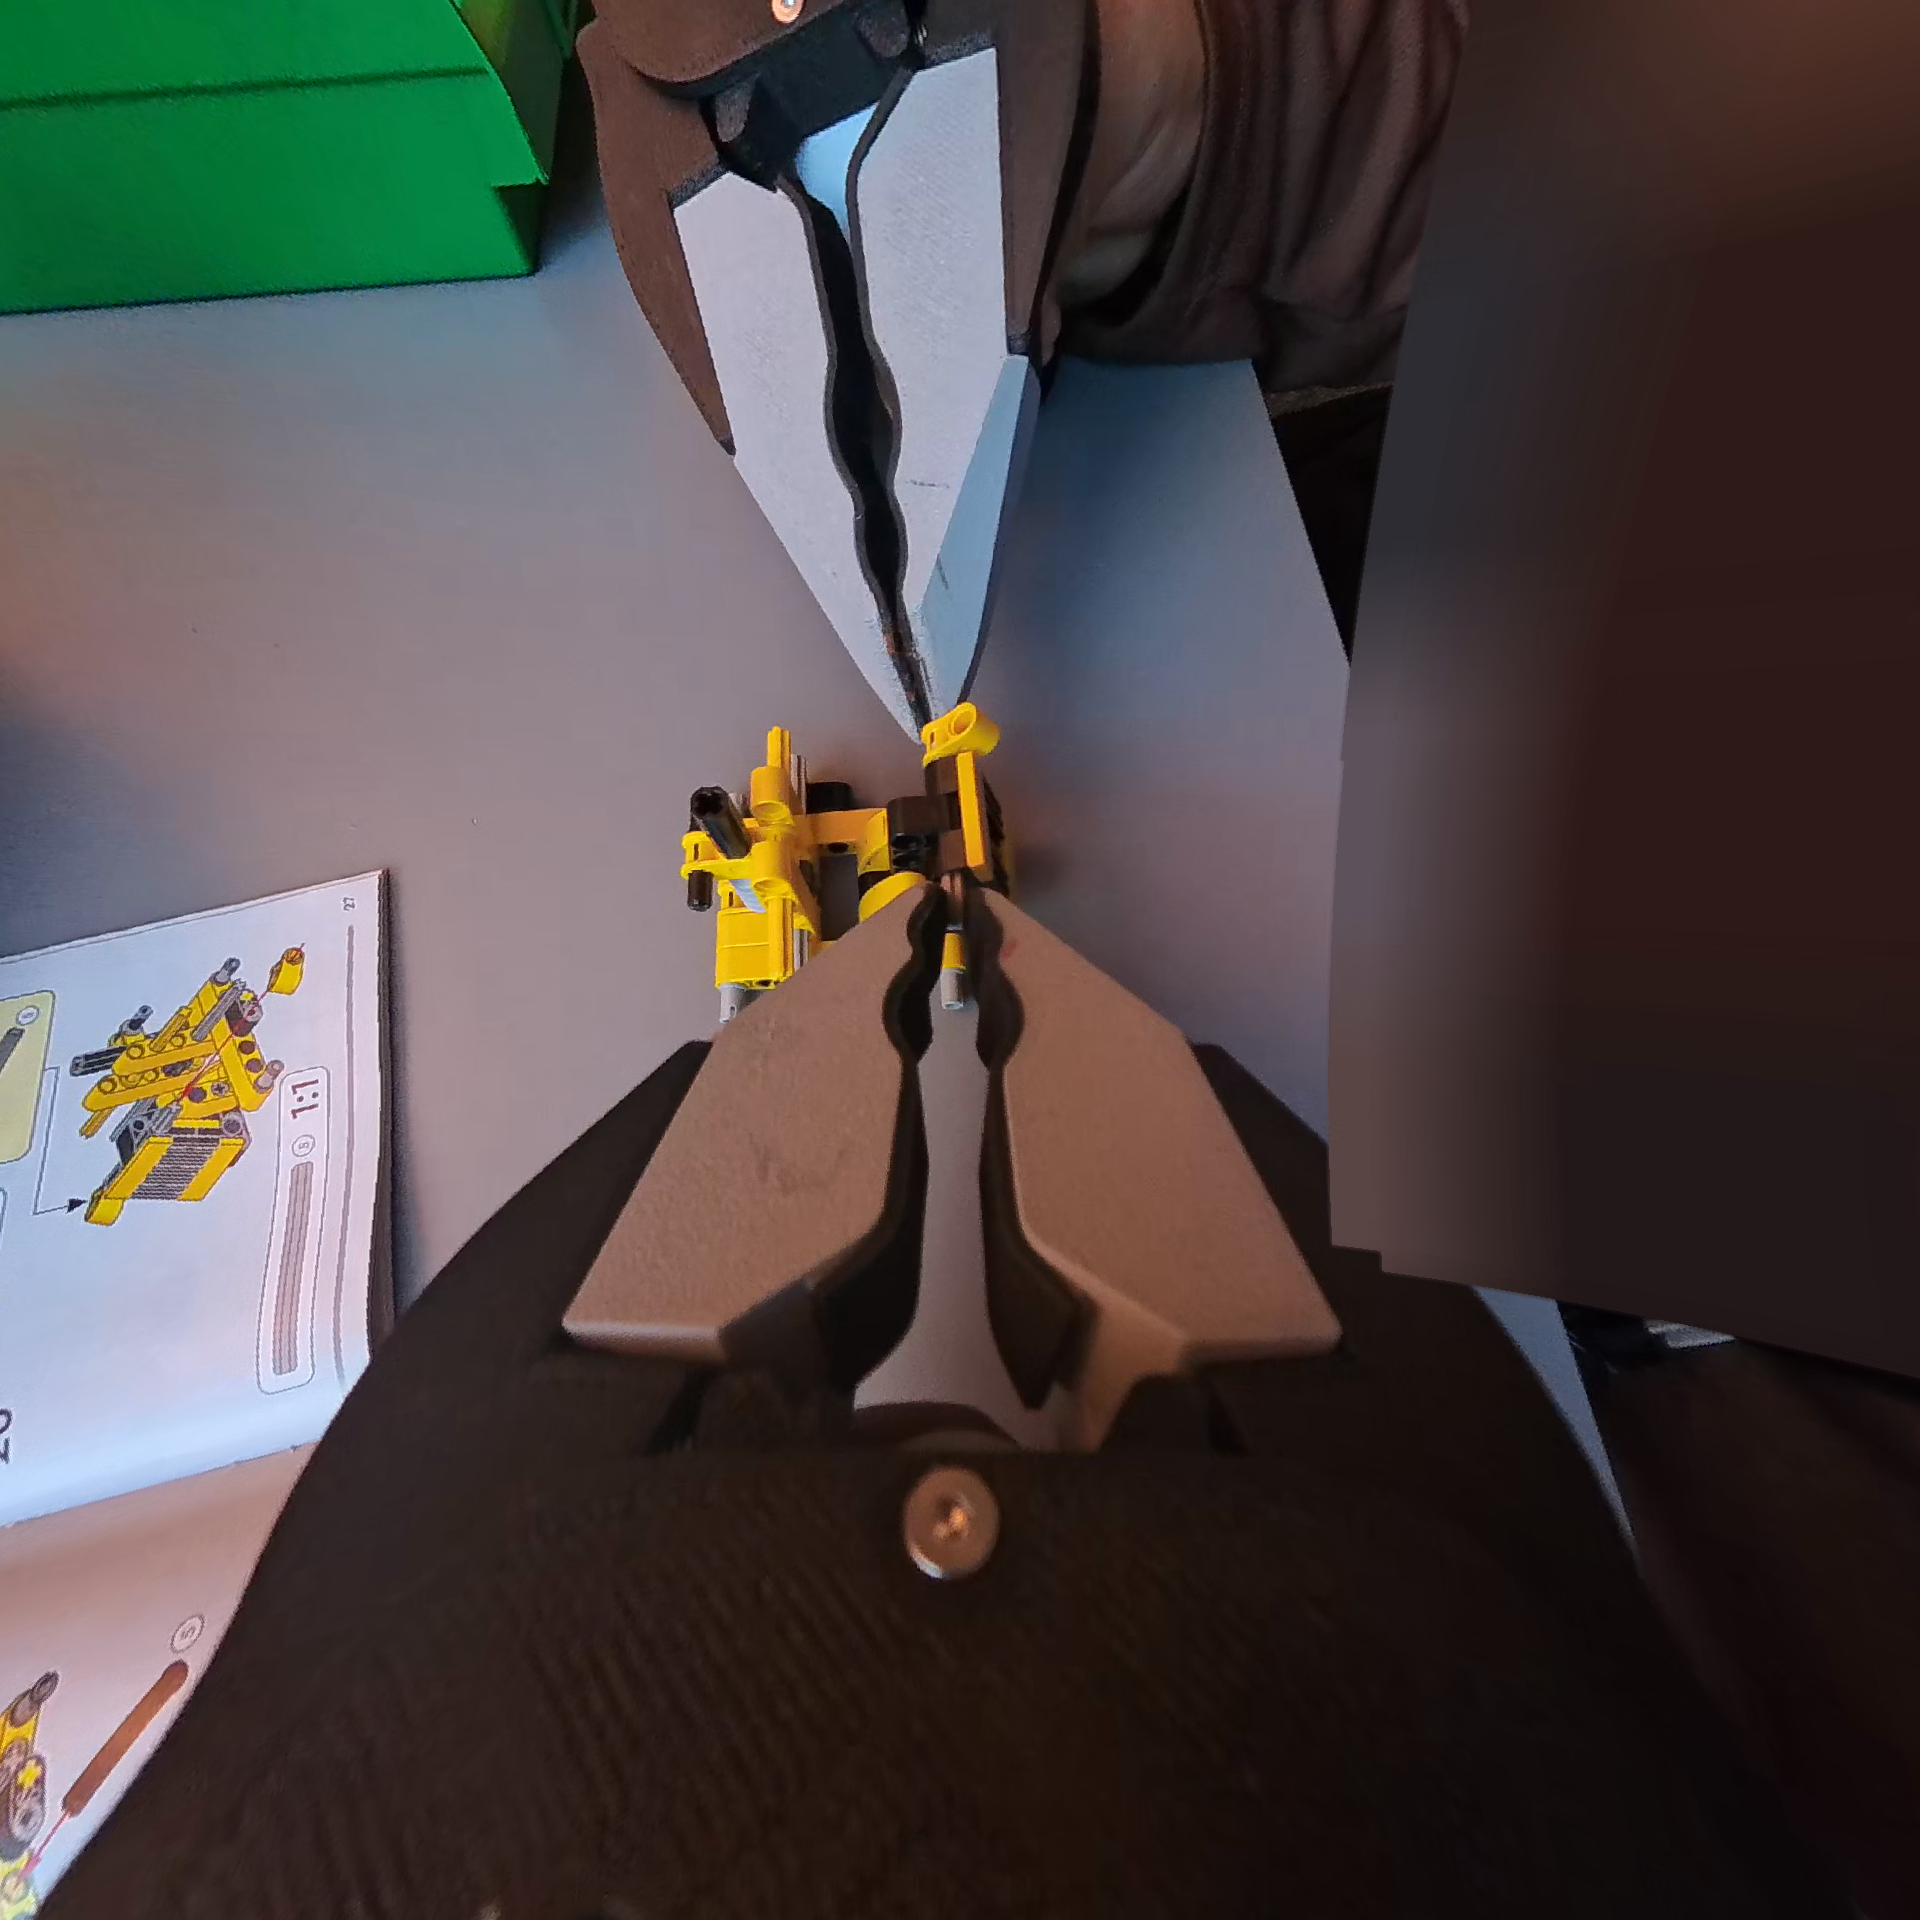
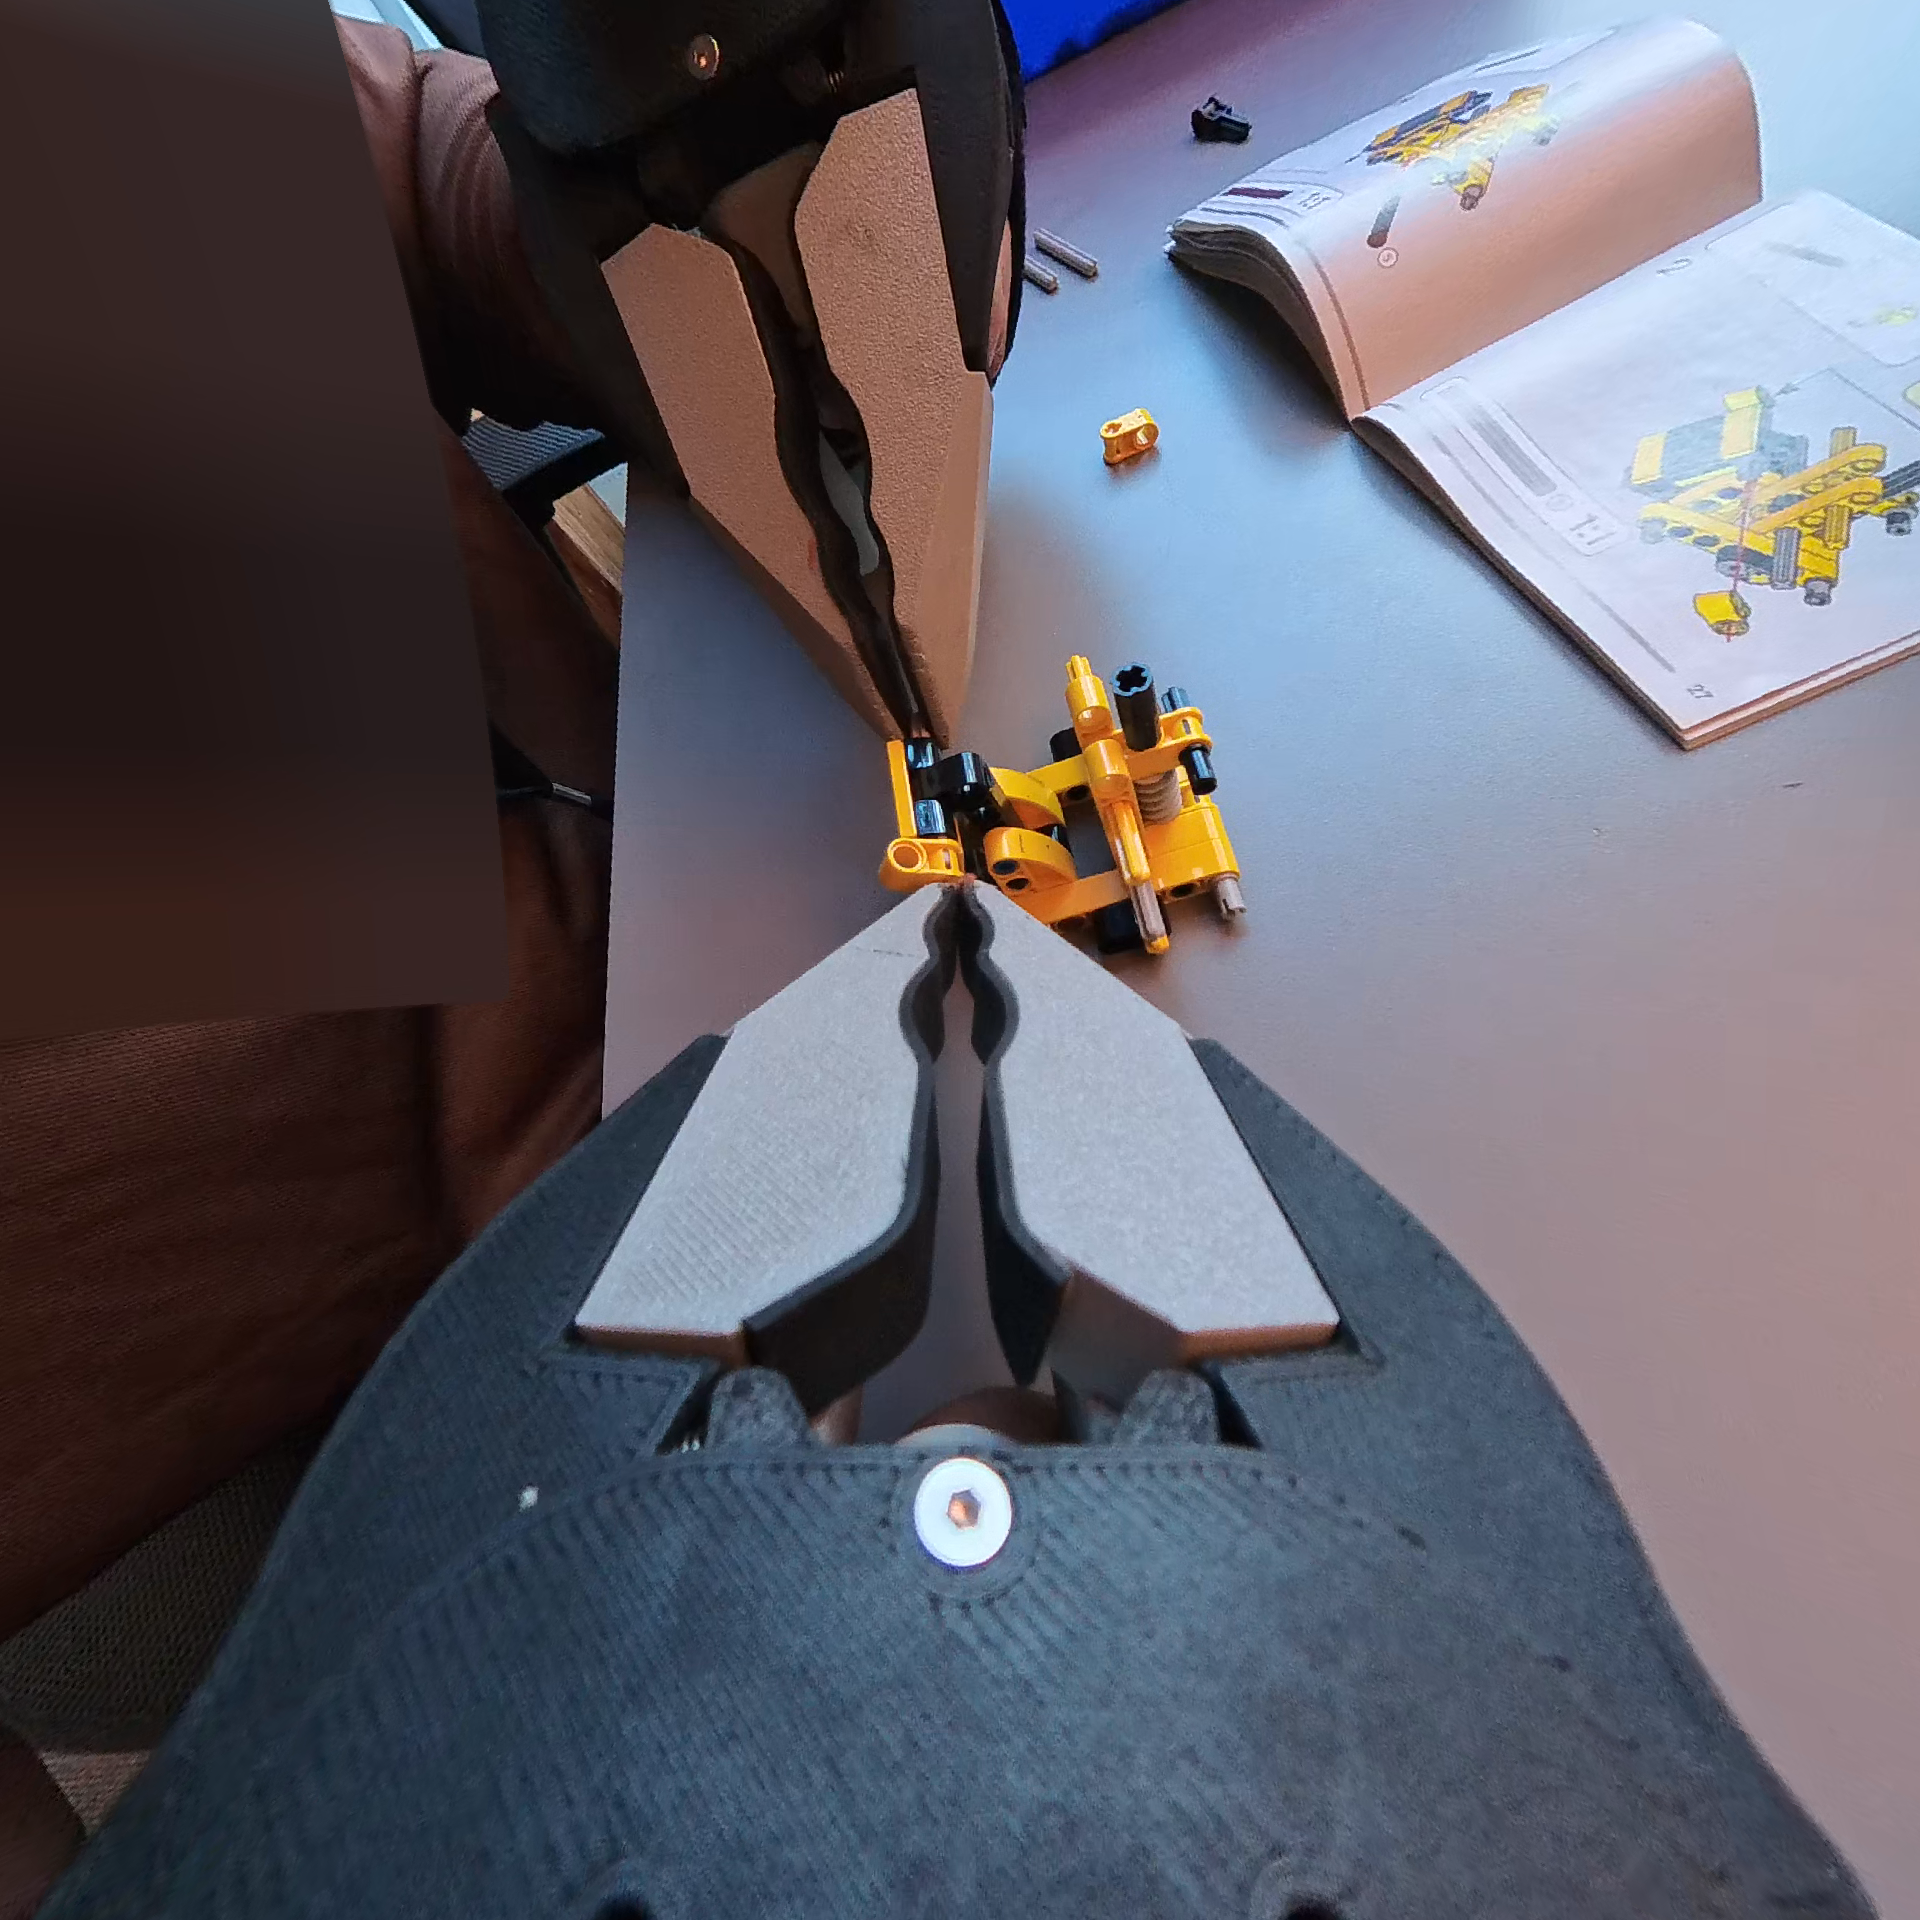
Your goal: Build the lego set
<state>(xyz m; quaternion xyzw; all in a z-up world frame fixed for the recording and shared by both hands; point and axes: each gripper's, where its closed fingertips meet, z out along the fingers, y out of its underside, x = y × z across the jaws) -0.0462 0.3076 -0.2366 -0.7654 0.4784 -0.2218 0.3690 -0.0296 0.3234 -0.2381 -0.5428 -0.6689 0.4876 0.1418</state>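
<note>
Two grippers, left gripper (image 1: 954, 902) and right gripper (image 2: 958, 891), fingers clenched on one lego model (image 2: 1081, 821) (one loose yellow connector (image 2: 1129, 435) nearby).

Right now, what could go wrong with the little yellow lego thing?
The lego model sits right by the table edge, so a push could knock it off. Both grippers pinch its end from opposite sides: the left gripper and right gripper. Squeezing or twisting might pop pieces apart. The loose yellow connector could get bumped away.
</note>
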